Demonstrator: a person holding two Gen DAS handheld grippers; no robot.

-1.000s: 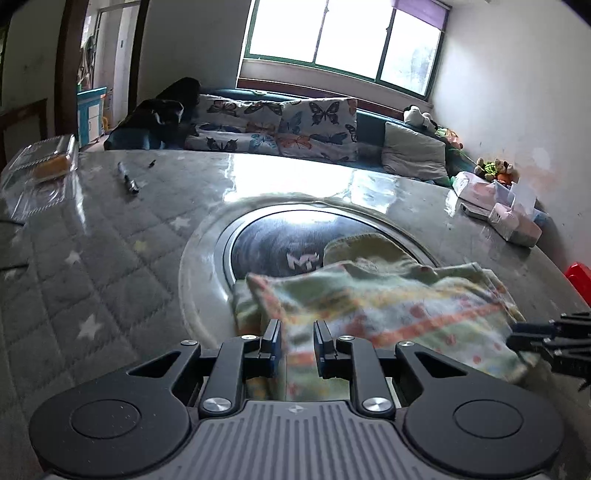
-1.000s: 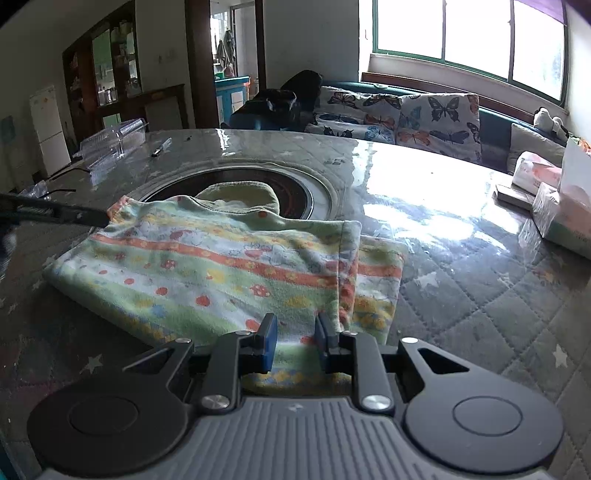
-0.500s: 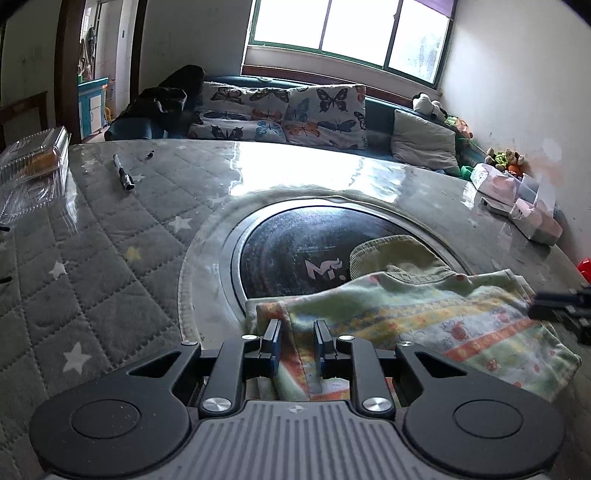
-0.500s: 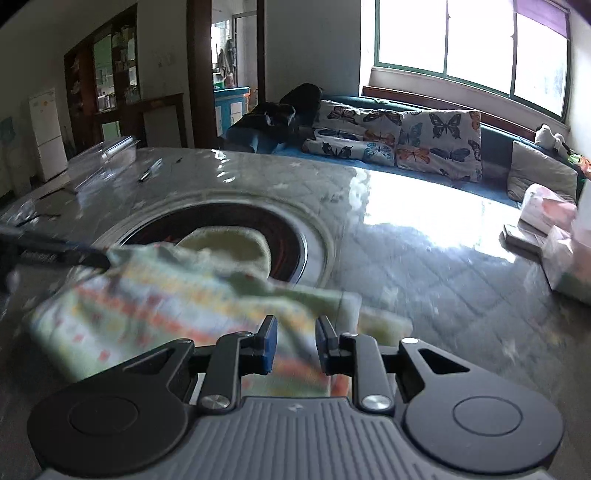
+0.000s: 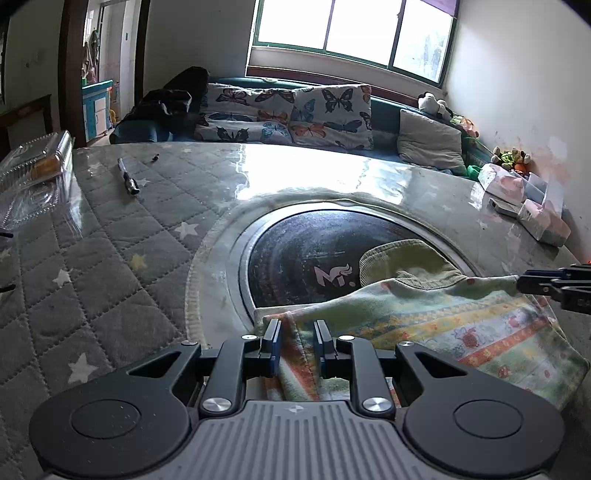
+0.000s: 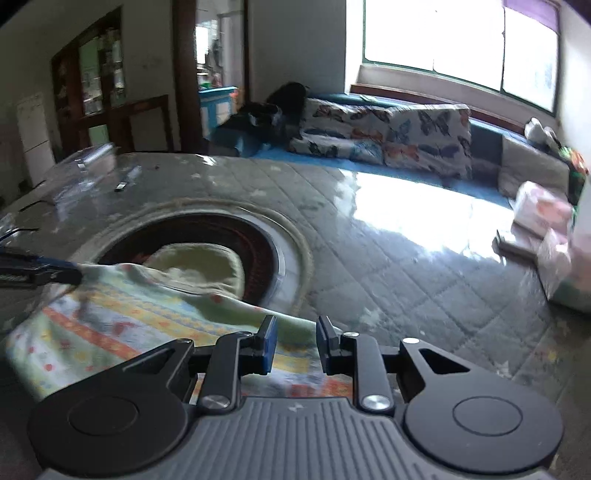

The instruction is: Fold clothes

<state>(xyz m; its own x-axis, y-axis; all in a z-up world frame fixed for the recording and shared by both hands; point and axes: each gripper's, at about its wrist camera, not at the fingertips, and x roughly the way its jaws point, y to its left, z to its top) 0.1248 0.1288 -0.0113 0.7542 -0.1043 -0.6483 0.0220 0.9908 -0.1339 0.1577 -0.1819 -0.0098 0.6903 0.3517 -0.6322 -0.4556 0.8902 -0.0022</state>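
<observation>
Lying between left gripper (image 5: 296,341) fingers: garment (image 5: 436,325).

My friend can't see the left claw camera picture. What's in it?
The left claw pinches a corner of a striped, colourful cloth lying over a round black disc set in a quilted grey table. A butterfly-cushioned sofa sits behind.

Daylight pours through the window (image 5: 354,33), blown out white, and glares off the glossy table (image 5: 314,173) — fisheye corners darken, and the right wrist view smears with motion blur.
</observation>
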